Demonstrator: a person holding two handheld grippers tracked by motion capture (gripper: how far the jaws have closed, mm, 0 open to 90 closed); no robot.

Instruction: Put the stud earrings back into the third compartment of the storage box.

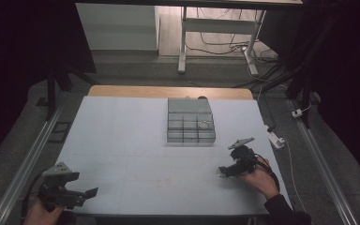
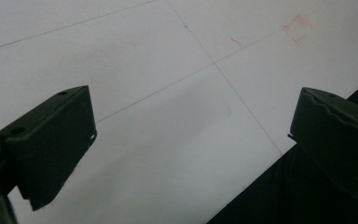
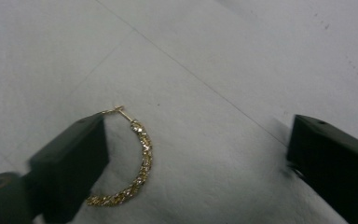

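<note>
Gold and glittering, a thin curved hoop earring (image 3: 137,168) with a fine hinged pin lies flat on the white table (image 3: 242,51), low and left in the right gripper view. It looks feather-light, stiff but easily bent, and slippery; I'd pinch across the thick sparkly arc, not the pin. The right hand-held gripper (image 3: 193,163) straddles it, jaws wide, the left jaw just beside the hoop, nothing gripped. The left hand-held gripper (image 2: 191,135) hangs open and empty. Farther up, a clear compartmented plastic box (image 1: 190,123) holds a small ring-like piece in its right-hand cell.
</note>
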